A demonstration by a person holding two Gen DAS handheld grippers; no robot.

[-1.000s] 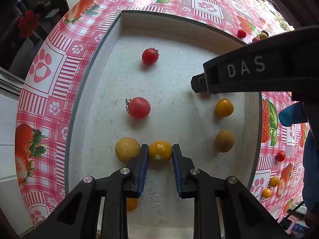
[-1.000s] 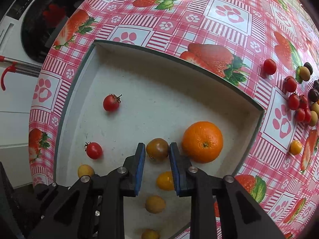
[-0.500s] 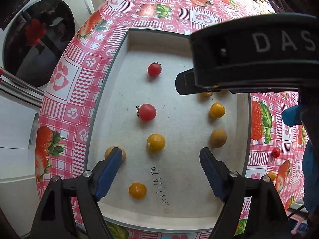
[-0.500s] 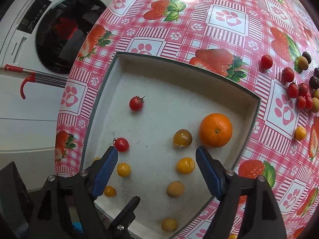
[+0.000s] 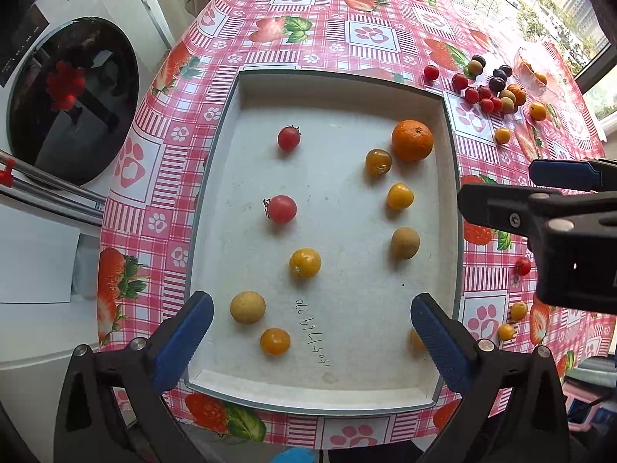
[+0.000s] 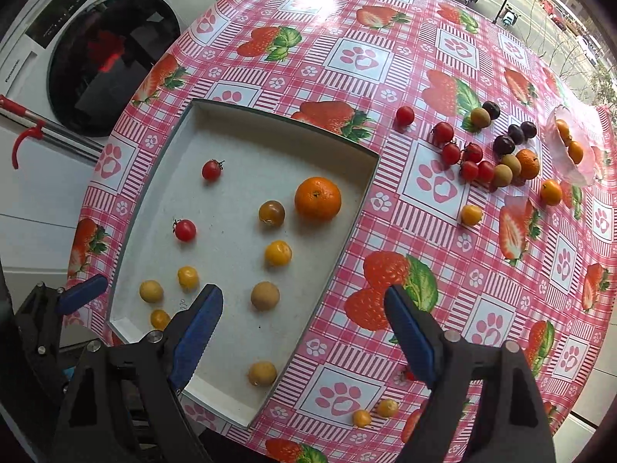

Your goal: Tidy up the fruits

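- My left gripper (image 5: 310, 337) points straight down over the near end of the white tray (image 5: 339, 88). Its jaws are still opening, spread wide with nothing between the pads.
- The yellow tomato (image 5: 305, 263) sits alone on the tray floor just beyond those pads, under the two red tomatoes (image 5: 282, 209). I judge it is placed to carry on a left column.
- My right gripper (image 6: 304, 332) hangs over the tray's right rim, its jaws also opening and empty. The brownish tomato (image 6: 271, 212) rests just left of the orange (image 6: 318, 198), heading a right column.
- More loose fruit (image 6: 482, 154) lies on the bench, far right of the tray, so the sorting looks unfinished.
- Against a second ago: both grippers were pressed onto those two tomatoes, low in the tray. Now both have let go and risen, and the right one has drifted rightward, toward the bench pile.
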